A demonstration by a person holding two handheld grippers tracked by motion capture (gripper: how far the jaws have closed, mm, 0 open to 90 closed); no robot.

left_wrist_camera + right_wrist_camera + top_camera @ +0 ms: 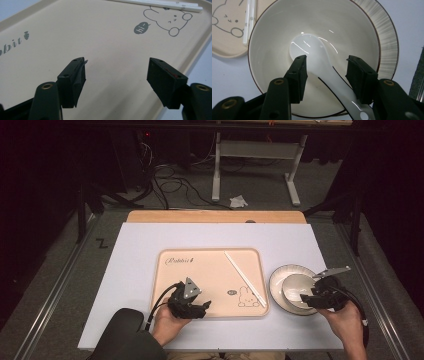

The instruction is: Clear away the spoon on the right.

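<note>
Near the bench's right edge, a white bowl (pixel 312 50) sits on a striped plate (pixel 387 40), and a glossy white spoon (pixel 322 67) lies inside it. The right gripper (pixel 325 77) has its fingers wide apart, straddling the handle without pressing it; the handle runs back between them toward the hand. The left gripper (pixel 116 82) hovers open and empty over the tray (pixel 75 30), farther away.
</note>
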